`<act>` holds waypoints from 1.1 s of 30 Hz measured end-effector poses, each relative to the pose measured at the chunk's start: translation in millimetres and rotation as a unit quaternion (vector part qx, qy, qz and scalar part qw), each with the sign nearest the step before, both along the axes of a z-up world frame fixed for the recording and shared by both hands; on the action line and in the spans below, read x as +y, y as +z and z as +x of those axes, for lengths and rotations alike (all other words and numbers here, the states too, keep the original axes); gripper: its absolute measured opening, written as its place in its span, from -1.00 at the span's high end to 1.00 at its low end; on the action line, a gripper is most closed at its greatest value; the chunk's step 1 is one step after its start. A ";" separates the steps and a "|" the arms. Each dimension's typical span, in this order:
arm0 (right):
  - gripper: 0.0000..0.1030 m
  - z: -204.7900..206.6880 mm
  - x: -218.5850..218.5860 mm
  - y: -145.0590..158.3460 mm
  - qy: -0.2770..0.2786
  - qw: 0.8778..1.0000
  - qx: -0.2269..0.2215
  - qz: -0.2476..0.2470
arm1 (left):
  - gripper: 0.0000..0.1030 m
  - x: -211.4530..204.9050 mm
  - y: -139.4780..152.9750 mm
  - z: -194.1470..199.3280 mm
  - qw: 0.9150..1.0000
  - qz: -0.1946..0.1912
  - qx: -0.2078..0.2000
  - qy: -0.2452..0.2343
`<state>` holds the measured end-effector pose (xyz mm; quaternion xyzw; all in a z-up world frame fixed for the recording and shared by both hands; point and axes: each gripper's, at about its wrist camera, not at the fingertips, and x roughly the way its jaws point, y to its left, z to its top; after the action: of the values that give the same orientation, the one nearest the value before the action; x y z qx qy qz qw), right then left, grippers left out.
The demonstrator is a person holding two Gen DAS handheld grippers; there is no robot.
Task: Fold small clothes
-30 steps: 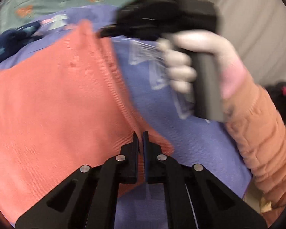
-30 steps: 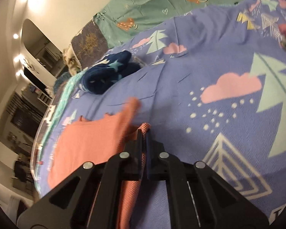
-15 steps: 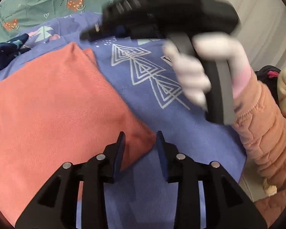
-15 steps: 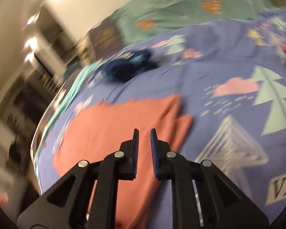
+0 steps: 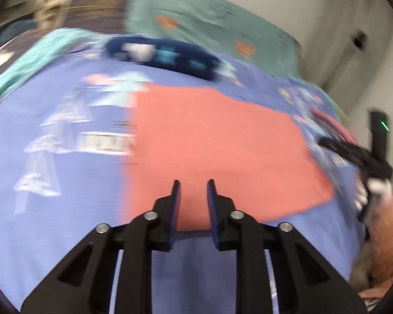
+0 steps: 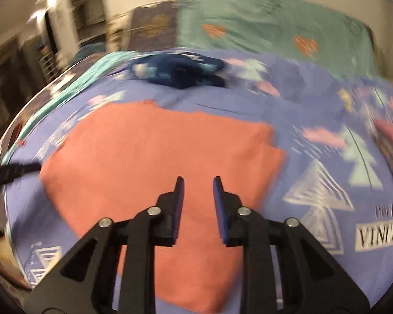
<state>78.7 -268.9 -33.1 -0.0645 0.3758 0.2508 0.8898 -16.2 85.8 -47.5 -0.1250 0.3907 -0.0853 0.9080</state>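
Both my tongs have let go of the coral-red garment (image 5: 217, 146) since a second ago, when each was clenched on its edge; the left tongs (image 5: 194, 185) have just been narrowing again after springing apart and the right tongs (image 6: 197, 183) have just been widening, and nothing sits between either pair. I read both as released, jaws standing apart above the cloth. Around it I see the purple bedspread (image 6: 314, 104) printed with trees and clouds, a dark navy star-patterned garment (image 6: 180, 73) bunched further back on the bed, well apart from the coral-red one, and a teal blanket (image 6: 262, 26) with orange hearts behind that. At the right edge of the left wrist view, the person's white-gloved hand (image 5: 372, 191) grips the other handle, with an orange quilted sleeve (image 5: 385, 240) below it. Nothing lies across the coral-red garment: it is spread flat as a folded rectangle on the bedspread, directly ahead of and under both tongs' tips. Both views are motion-blurred.
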 end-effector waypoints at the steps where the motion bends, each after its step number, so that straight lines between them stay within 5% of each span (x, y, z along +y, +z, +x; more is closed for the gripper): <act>1: 0.36 -9.6 16.3 2.0 0.025 1.000 -0.005 -0.009 | 0.78 18.8 0.3 -11.3 1.000 -0.002 0.003 0.019; 7: 0.27 -64.6 149.8 -18.6 0.190 0.980 -0.003 -0.049 | 0.80 60.2 -11.7 -12.7 0.999 -0.012 0.001 0.038; 11: 0.14 -114.9 223.5 -33.5 0.267 0.956 -0.057 -0.104 | 0.80 74.5 -22.9 7.6 1.000 -0.017 0.005 0.026; 17: 0.09 -139.9 275.2 -63.6 0.263 0.919 -0.168 -0.240 | 0.54 89.8 -26.2 55.8 0.998 -0.049 0.019 -0.035; 26: 0.11 -113.8 284.4 -65.9 0.225 0.931 -0.165 -0.236 | 0.56 67.7 -48.3 178.1 0.985 -0.112 0.060 -0.115; 28: 0.39 -107.6 289.4 -66.6 0.225 0.932 -0.161 -0.234 | 0.94 67.2 -50.5 193.2 0.985 -0.121 0.057 -0.106; 30: 0.88 -103.5 294.4 -68.0 0.228 0.931 -0.161 -0.235 | 0.94 72.8 -45.5 196.0 0.985 -0.140 0.046 -0.094; 33: 0.91 -106.7 296.4 -63.7 0.239 0.930 -0.170 -0.220 | 0.95 87.5 -29.2 182.5 0.988 -0.135 -0.001 -0.071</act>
<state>-28.0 27.5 -96.7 -0.3880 0.2379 0.3525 0.8177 166.3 173.3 -76.7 -0.2184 0.3829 -0.2021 0.8746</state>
